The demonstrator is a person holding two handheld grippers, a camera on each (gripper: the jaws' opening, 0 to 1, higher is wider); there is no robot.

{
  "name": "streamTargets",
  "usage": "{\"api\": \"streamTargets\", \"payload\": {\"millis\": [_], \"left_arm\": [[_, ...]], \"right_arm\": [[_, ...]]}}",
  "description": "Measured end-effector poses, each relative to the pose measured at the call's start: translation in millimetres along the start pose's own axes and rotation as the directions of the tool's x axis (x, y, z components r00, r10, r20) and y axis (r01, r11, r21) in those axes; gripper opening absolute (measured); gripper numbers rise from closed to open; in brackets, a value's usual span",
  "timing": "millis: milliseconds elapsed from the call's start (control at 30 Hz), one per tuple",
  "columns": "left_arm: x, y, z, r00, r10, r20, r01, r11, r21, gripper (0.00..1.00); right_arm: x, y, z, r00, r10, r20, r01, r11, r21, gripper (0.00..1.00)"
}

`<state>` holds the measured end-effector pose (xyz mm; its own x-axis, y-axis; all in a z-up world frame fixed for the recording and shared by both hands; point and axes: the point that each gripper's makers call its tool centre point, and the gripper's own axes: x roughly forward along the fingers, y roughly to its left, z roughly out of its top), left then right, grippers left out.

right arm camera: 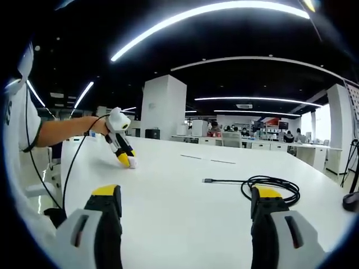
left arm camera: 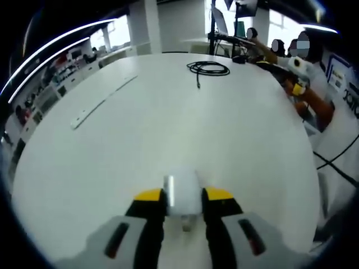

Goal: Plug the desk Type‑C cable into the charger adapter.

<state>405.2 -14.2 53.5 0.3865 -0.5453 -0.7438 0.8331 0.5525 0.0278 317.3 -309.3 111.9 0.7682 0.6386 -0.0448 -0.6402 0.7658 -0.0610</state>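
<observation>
The white desk (left arm camera: 140, 134) is taken as the landmark. In the left gripper view, the left gripper (left arm camera: 184, 197) is seen low over the near part of the desk, its yellow-tipped jaws closed against the two sides of the white charger adapter (left arm camera: 182, 191). The adapter is held upright between the jaws, and a small part of it protrudes below them toward the camera. Whether the adapter touches the desk surface cannot be told.

At the far side of the desk, the black Type-C cable (left arm camera: 208, 68) is laid in a loose coil, with one straight end directed back across the desk toward the adapter. The cable and the adapter are well apart. A pale strip (left arm camera: 102, 102) is set into the desk surface, to the left of the cable.

In the right gripper view, the right gripper (right arm camera: 187, 203) is held above the desk with its jaws wide apart and nothing between them. The cable (right arm camera: 269, 188) is seen on the desk near the right jaw, its plug end (right arm camera: 208, 181) extended to the left. Further across the desk, the left gripper (right arm camera: 124, 156) is seen tip-down at the desk surface, held by a person's hand (right arm camera: 100, 125).
</observation>
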Motion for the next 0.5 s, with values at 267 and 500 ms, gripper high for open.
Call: {"api": "streamTargets", "payload": {"millis": [267, 500], "left_arm": [[0, -8.0, 0.3, 1.0, -0.005, 0.003, 0.005, 1.0, 0.002, 0.26], [1, -16.8, 0.4, 1.0, -0.011, -0.005, 0.011, 1.0, 0.012, 0.26]], "right_arm": [[0, 1, 0.7, 1.0, 0.002, 0.002, -0.002, 1.0, -0.003, 0.98], [-1, 2, 0.1, 1.0, 0.001, 0.001, -0.001, 1.0, 0.0, 1.0]]}}
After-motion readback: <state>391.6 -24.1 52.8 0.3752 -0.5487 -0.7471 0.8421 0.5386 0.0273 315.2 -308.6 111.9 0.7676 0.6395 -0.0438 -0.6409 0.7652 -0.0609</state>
